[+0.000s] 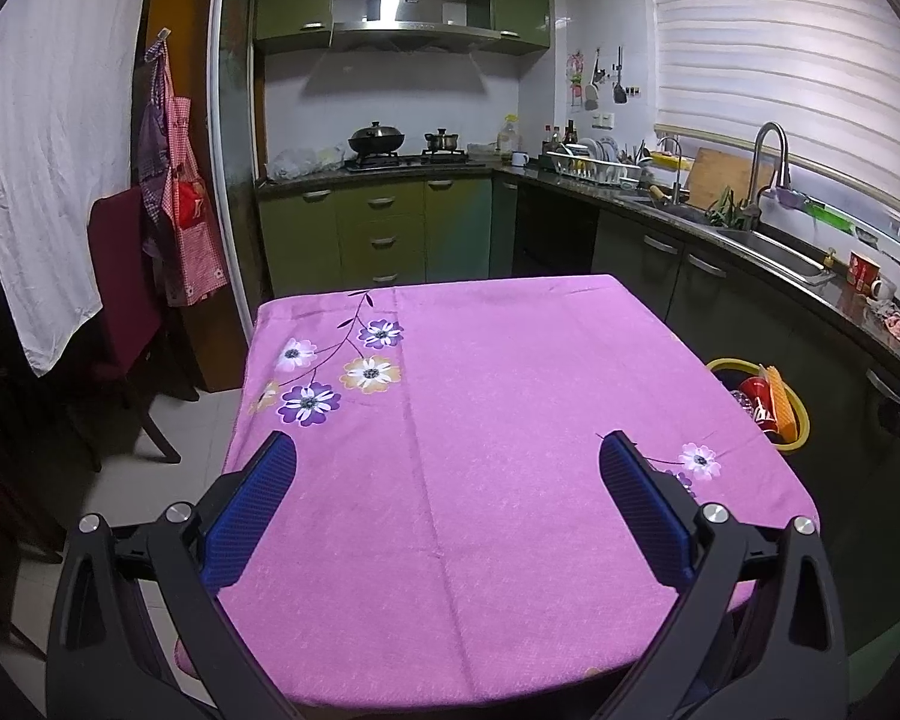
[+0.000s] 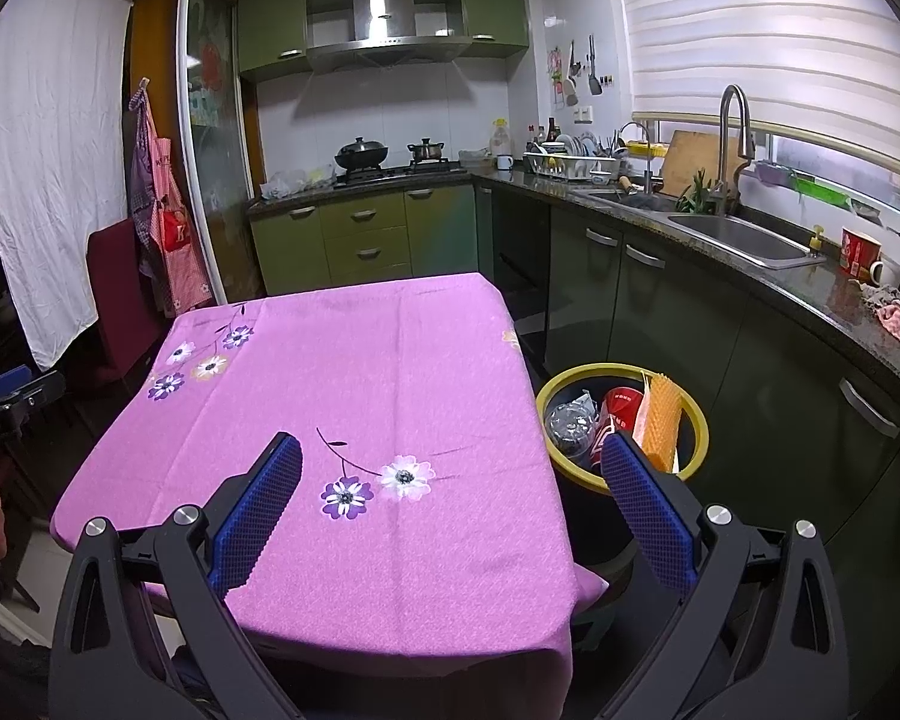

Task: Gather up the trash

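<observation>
The trash sits in a bin (image 2: 623, 468) with a yellow rim, standing on the floor beside the right edge of the table (image 2: 390, 396). In the right wrist view the bin lies just beyond the tip of the right-hand finger (image 2: 642, 498), whose blue pad overlaps its near rim. Inside it are a red cup (image 2: 618, 411), an orange ridged piece (image 2: 663, 420) standing upright against the far right side, and a crumpled clear plastic item (image 2: 567, 423) on the left. In the left wrist view the same bin (image 1: 801, 420) shows past the table's right edge, well to the right of the fingers, with the red cup (image 1: 759, 399) and orange piece (image 1: 780, 399) visible in it.

The right gripper (image 2: 450, 456) hangs over the table's near right corner with its fingers spread wide and nothing between them; a printed flower pair on the pink tablecloth (image 2: 360, 360) lies between the fingertips. The left gripper (image 1: 447, 456) hangs over the near half of the table, fingers likewise spread wide and holding nothing, with bare pink cloth (image 1: 480, 396) between them.

Beyond the fingertips stand green cabinets (image 1: 378, 228), a stove with a wok (image 1: 375, 139) and a pot (image 1: 444, 141). To the right runs a dark counter with a sink (image 2: 744, 237), a tall faucet (image 2: 732, 120), a dish rack (image 2: 570, 165) and a red mug (image 2: 858, 252). To the left, a dark red chair (image 1: 123, 300) and a hanging checked apron (image 1: 180, 198).
</observation>
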`<state>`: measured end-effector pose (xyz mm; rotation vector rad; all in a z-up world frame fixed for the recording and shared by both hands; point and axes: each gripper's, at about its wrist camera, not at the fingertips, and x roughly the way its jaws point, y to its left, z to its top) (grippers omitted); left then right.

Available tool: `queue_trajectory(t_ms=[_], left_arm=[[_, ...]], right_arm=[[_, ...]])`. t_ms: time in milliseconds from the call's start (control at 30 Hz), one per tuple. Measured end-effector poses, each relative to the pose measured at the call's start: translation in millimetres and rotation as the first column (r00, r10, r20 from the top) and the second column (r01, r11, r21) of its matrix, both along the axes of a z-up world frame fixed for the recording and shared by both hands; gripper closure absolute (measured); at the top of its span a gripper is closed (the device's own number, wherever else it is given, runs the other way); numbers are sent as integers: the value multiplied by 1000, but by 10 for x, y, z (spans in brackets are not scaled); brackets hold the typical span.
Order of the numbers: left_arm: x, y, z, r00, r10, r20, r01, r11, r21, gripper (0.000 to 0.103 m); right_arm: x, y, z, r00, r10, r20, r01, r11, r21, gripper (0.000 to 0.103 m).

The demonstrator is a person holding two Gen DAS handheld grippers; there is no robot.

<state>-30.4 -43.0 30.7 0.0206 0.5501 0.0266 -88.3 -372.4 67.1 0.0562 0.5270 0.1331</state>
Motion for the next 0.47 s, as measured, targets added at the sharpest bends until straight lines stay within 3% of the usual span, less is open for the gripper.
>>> queue_trajectory(t_ms=[233, 467], left_arm=[[294, 98, -127, 997, 13, -76, -14, 1000, -23, 6], [910, 394, -419, 989, 99, -113, -97, 995, 25, 6]], right_arm=[[154, 18, -66, 999, 13, -34, -13, 1000, -10, 5], [903, 196, -254, 987, 117, -115, -117, 993, 6, 5]])
